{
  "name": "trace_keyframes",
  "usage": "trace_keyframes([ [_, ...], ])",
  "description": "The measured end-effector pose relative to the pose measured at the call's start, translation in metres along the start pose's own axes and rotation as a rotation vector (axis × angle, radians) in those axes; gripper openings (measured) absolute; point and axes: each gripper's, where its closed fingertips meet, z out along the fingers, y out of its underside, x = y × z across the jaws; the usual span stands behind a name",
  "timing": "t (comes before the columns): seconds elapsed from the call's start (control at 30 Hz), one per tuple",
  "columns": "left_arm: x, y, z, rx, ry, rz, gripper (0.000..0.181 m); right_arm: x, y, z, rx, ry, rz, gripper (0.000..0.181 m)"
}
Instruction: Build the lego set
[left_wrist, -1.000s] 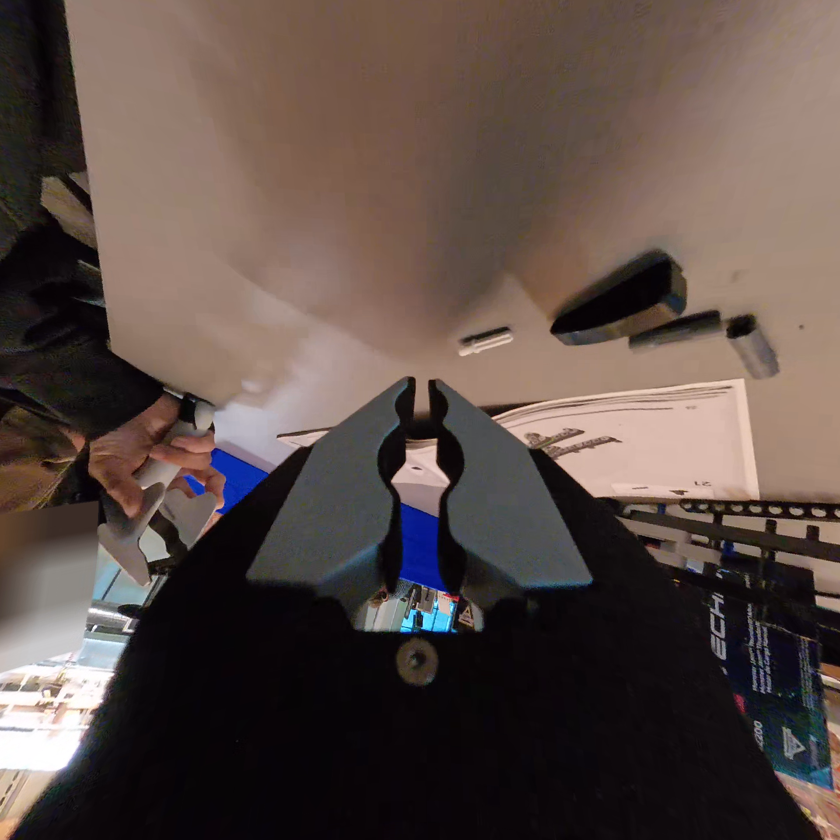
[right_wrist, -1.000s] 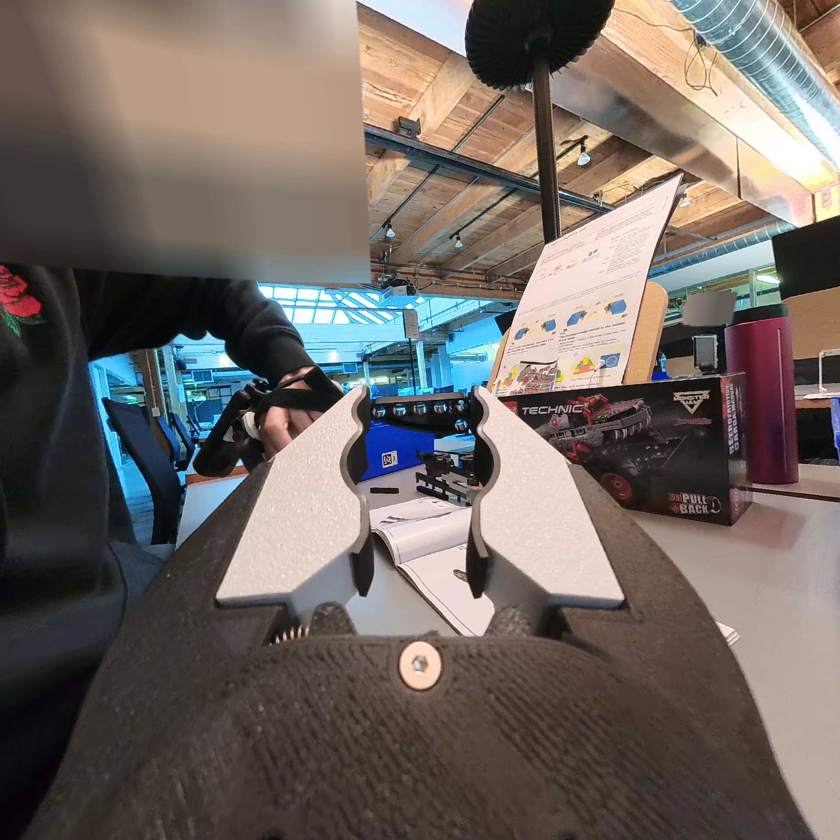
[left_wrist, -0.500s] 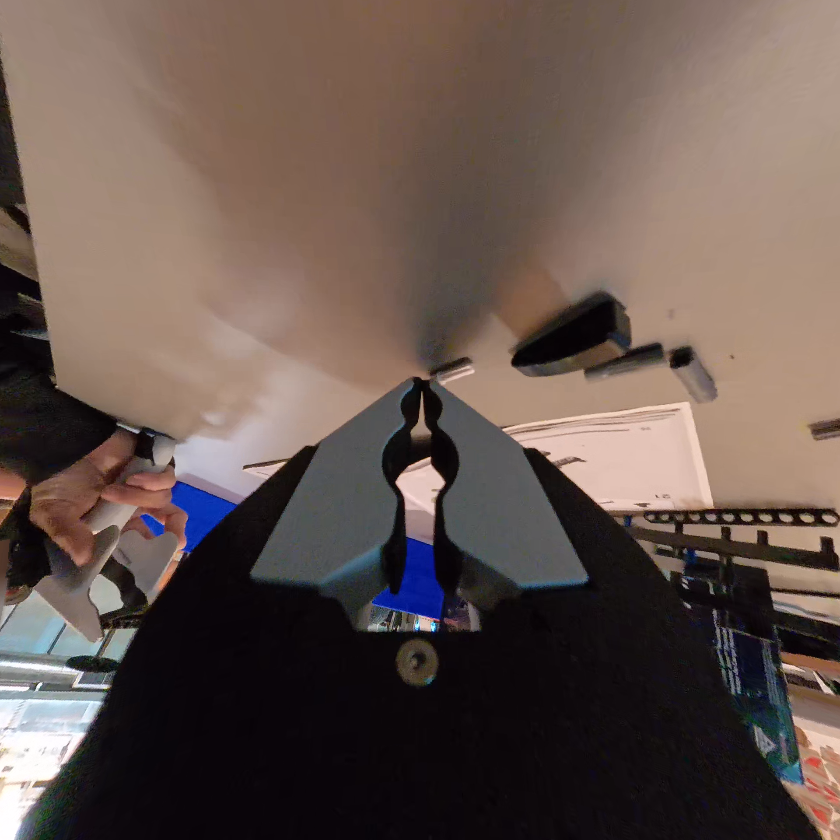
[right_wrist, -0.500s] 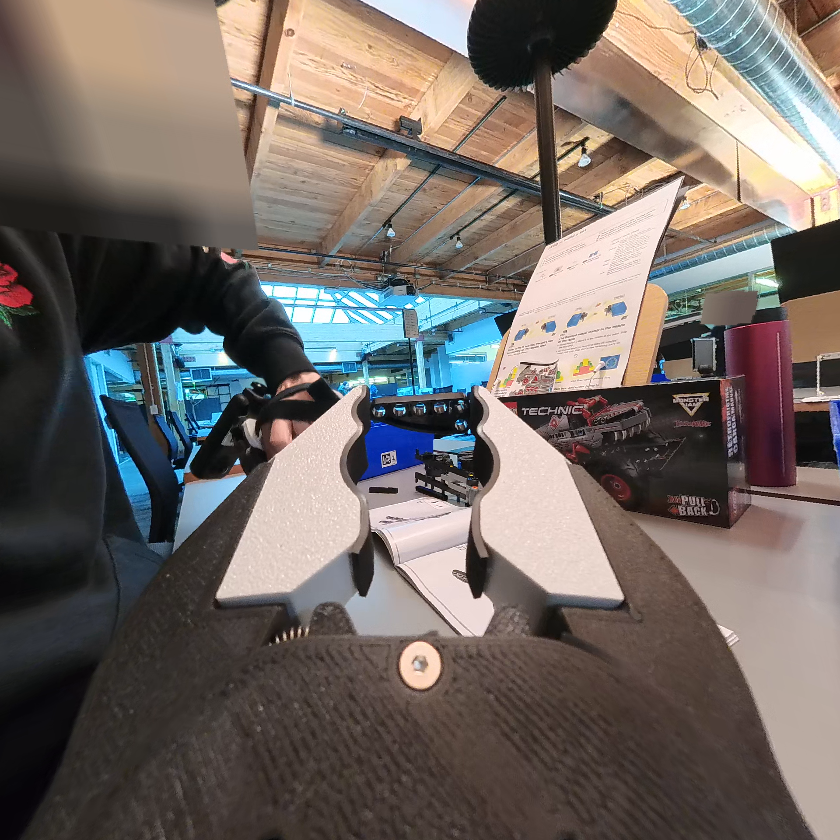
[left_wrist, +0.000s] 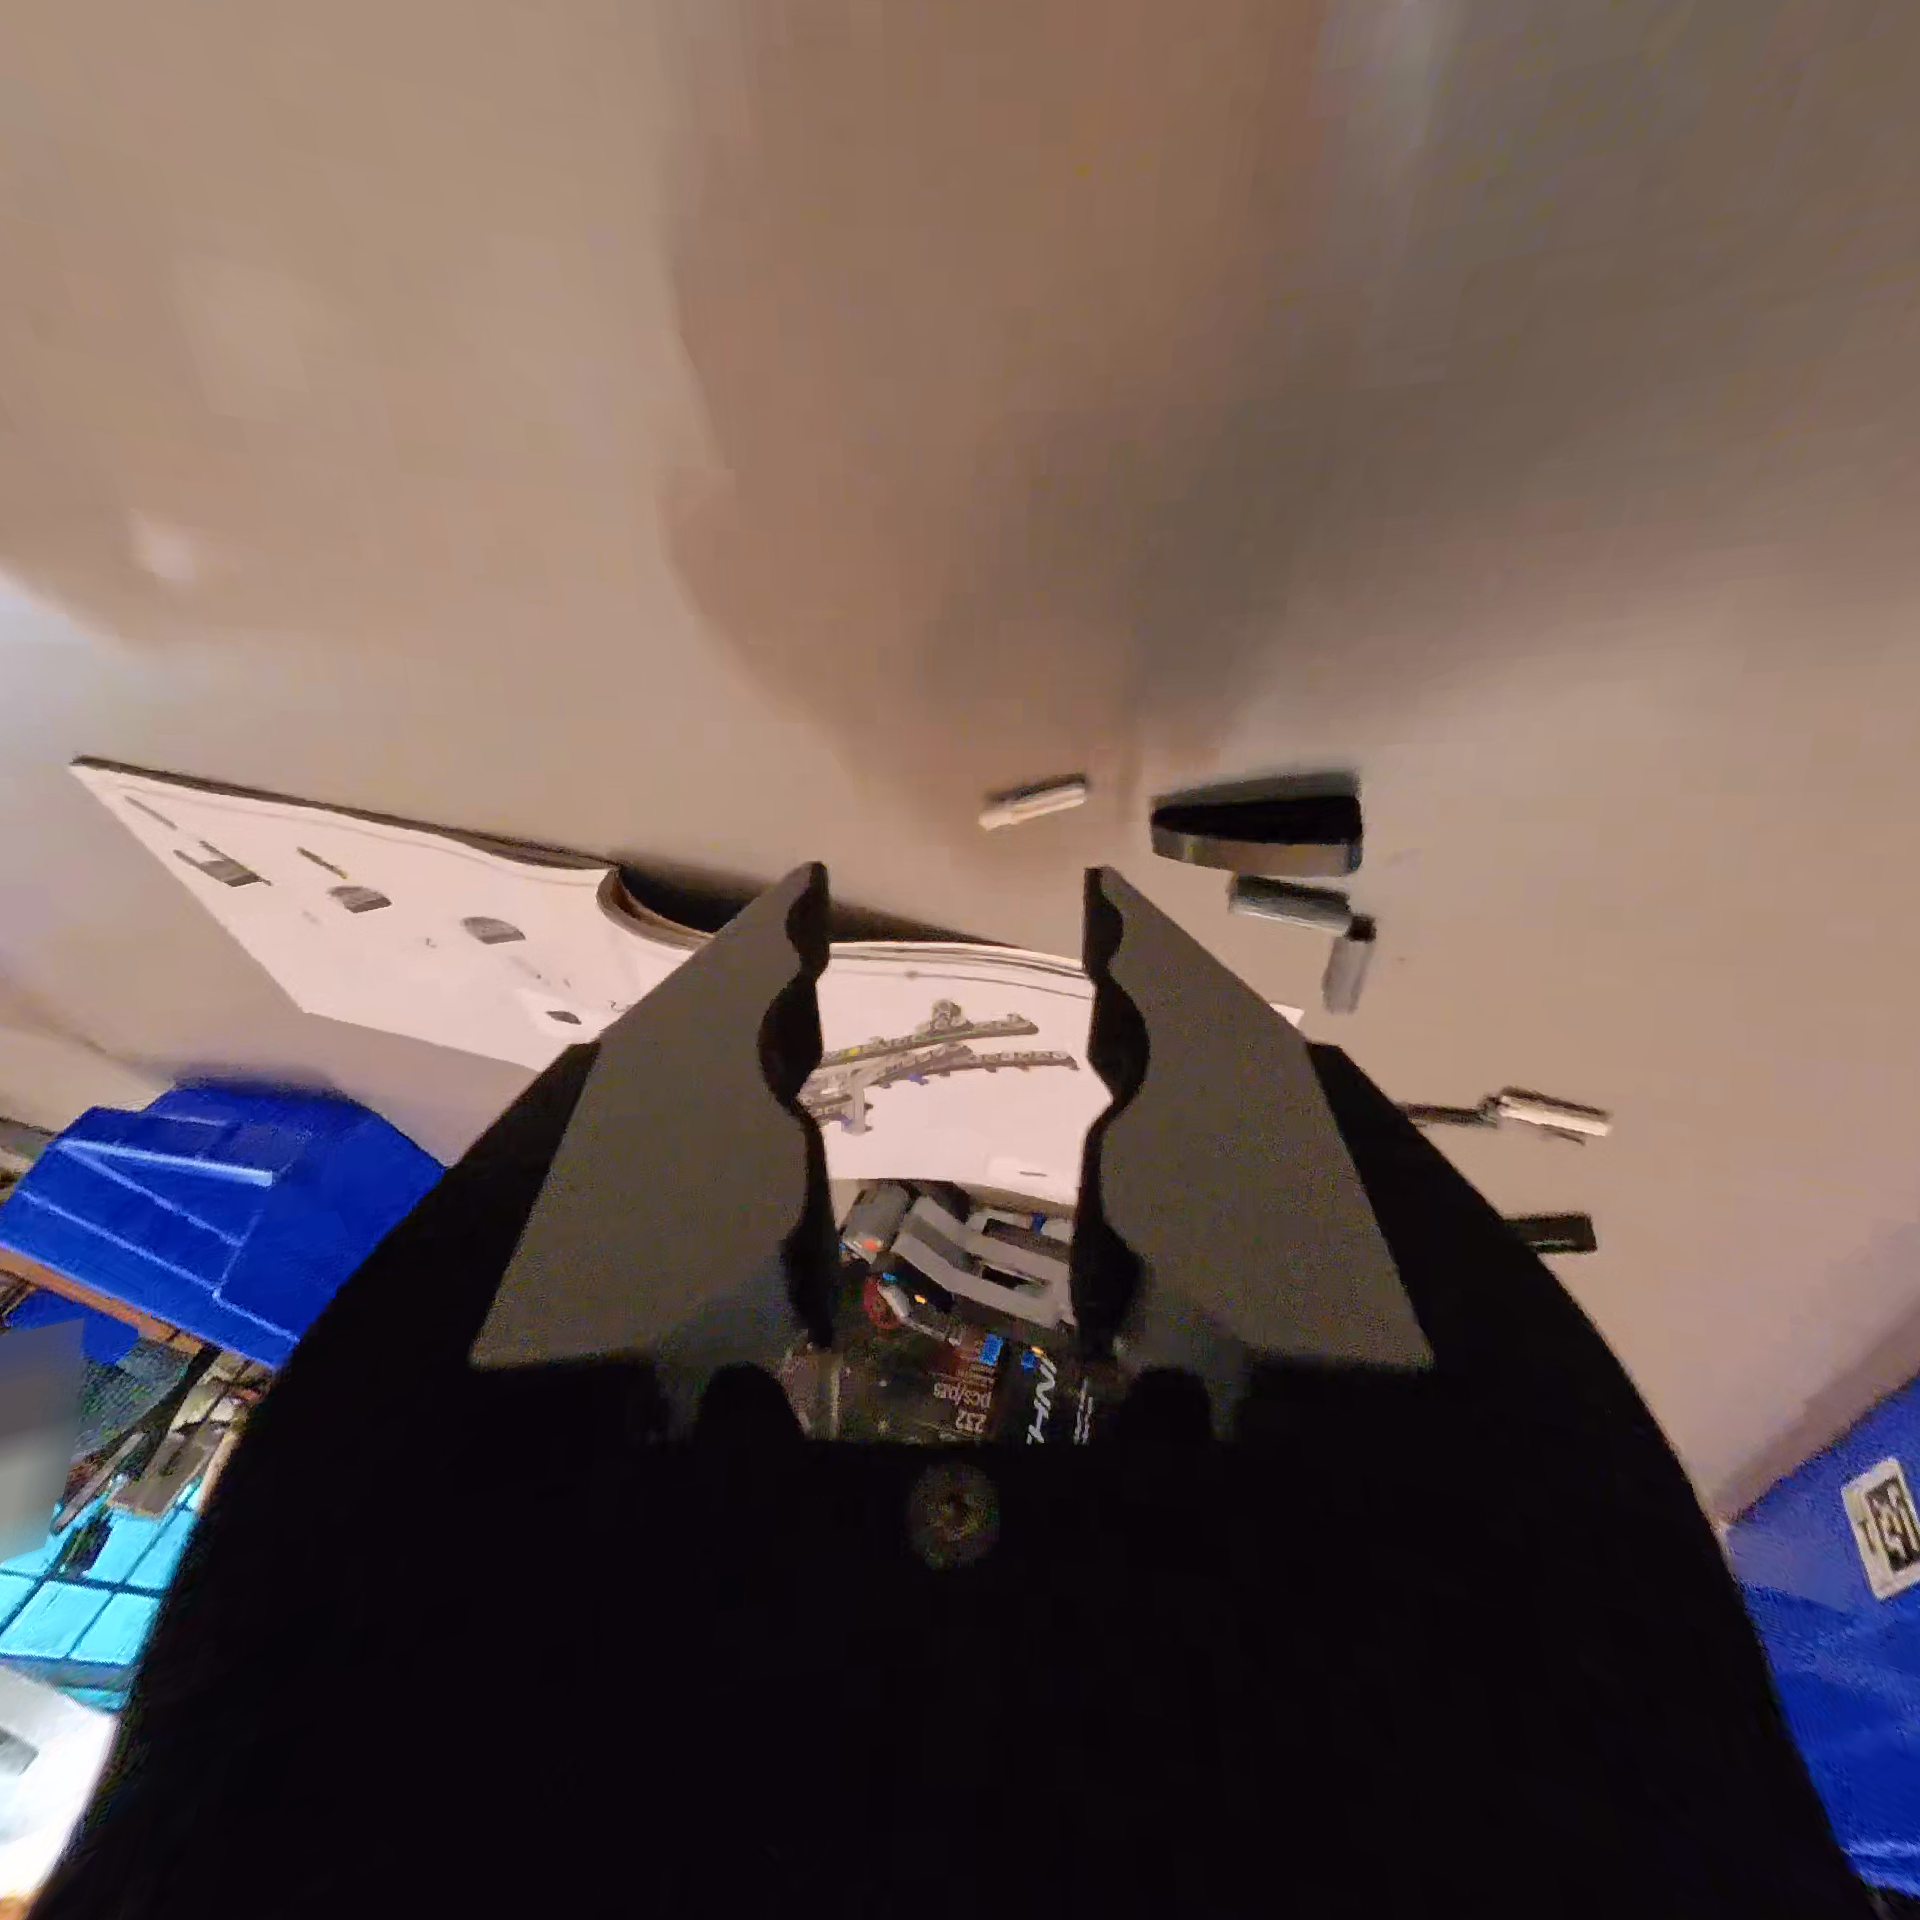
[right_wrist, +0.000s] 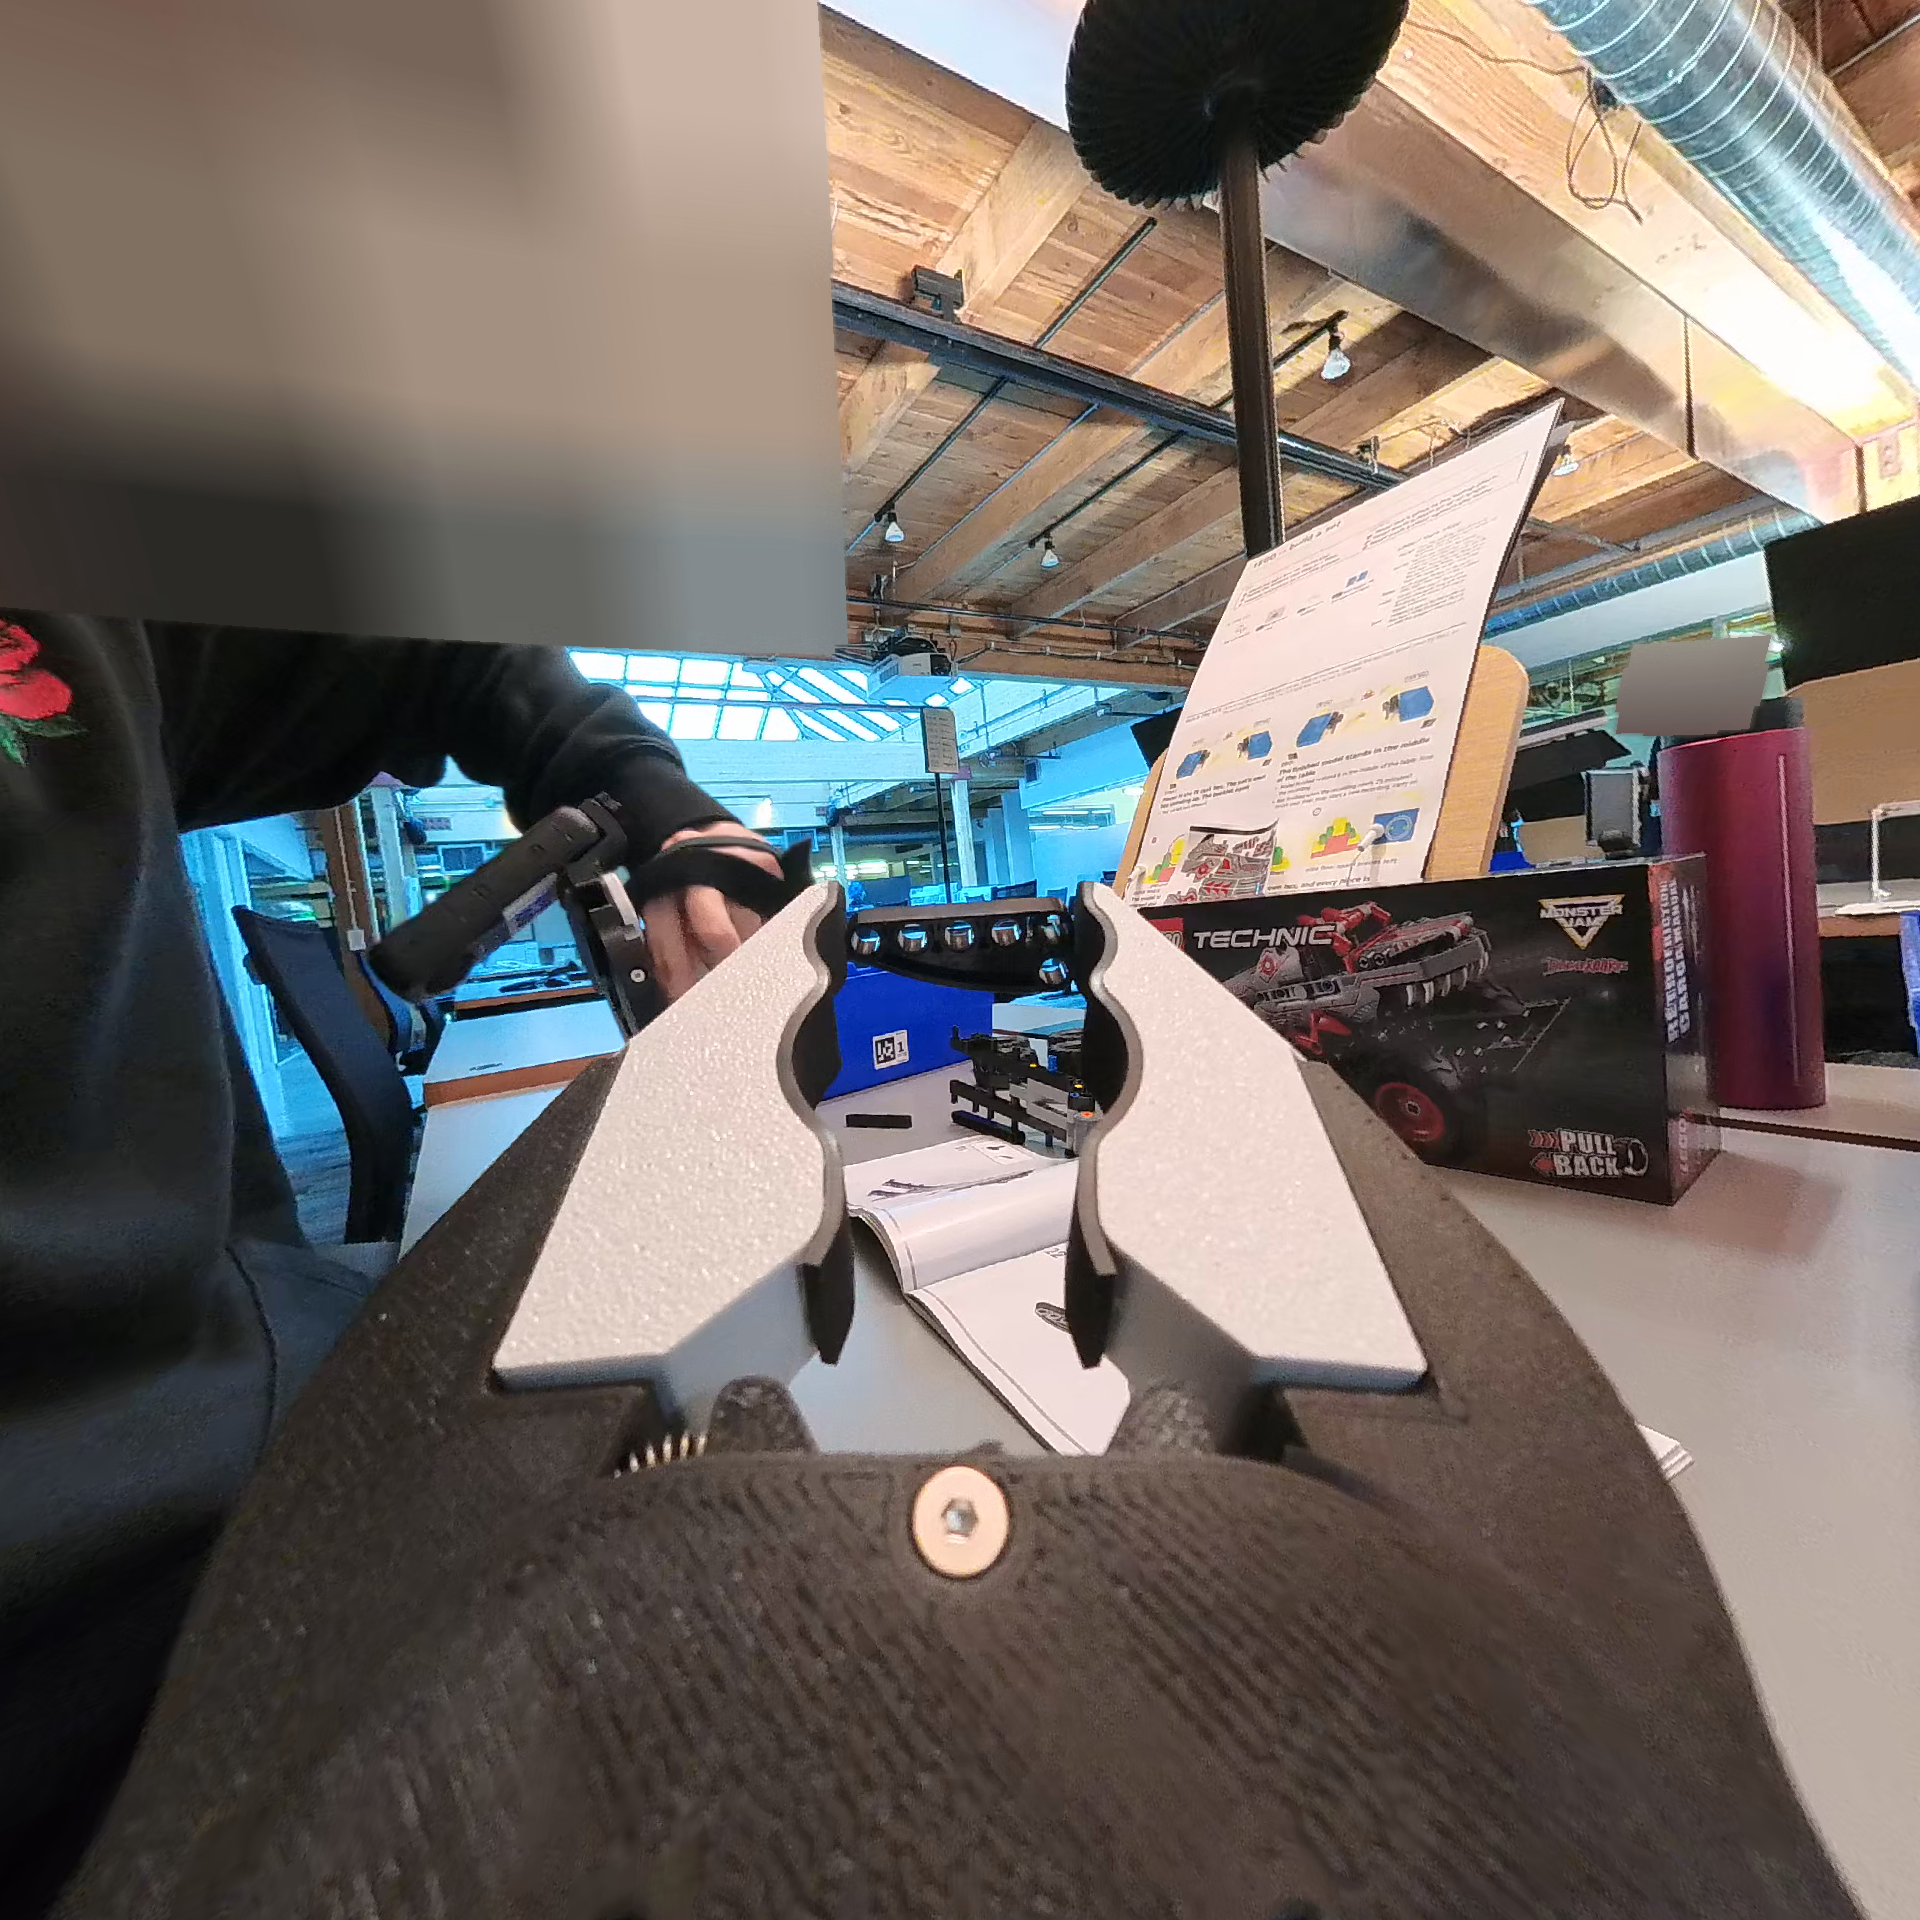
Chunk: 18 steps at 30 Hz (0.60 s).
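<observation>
The jaws of the right gripper pinch a black lego beam crosswise at their tips, its row of holes facing the camera. Beyond those jaws an open instruction booklet lies on the surface, with a partly built black lego frame behind it and the set's box to the right.

The left gripper sees the scene upside down; its jaws are spread wide, with nothing between them. Just past its tips the booklet lies open, and off to the right of the tips loose pieces rest on the surface: a small light grey pin, a black curved panel and short grey connectors.
</observation>
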Motion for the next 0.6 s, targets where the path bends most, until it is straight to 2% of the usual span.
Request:
trace_keyframes([
  [0.03,0.005,0.002,0.002,-0.004,0.023,0.023,0.056,0.0,0.0,0.0,-0.002,-0.001,-0.001,0.041],
  [0.1,0.013,0.007,0.009,-0.033,0.033,0.155,0.057,0.0,0.0,0.0,0.001,0.002,-0.007,0.041],
  [0.17,0.015,0.015,0.02,-0.082,-0.008,0.393,0.051,-0.001,0.0,0.0,0.001,0.002,-0.009,0.041],
  [0.23,0.009,0.017,0.029,-0.11,-0.065,0.499,0.033,-0.001,0.0,0.0,0.001,0.002,-0.008,0.041],
  [0.27,0.007,0.017,0.032,-0.108,-0.066,0.516,0.025,-0.001,0.0,0.0,0.001,0.002,-0.009,0.041],
  [0.33,0.009,0.017,0.033,-0.107,-0.016,0.523,0.019,-0.001,0.0,0.0,0.001,0.002,-0.009,0.041],
  [0.43,0.006,0.01,0.031,-0.08,-0.011,0.539,0.018,-0.001,0.0,0.0,0.001,0.0,-0.005,0.041],
  [0.5,-0.002,0.013,0.029,-0.116,-0.04,0.536,0.021,-0.001,0.0,0.0,0.001,-0.001,-0.004,0.041],
  [0.6,0.005,0.012,0.027,-0.1,-0.014,0.552,0.013,-0.001,0.0,0.0,0.0,-0.003,-0.002,0.041],
])
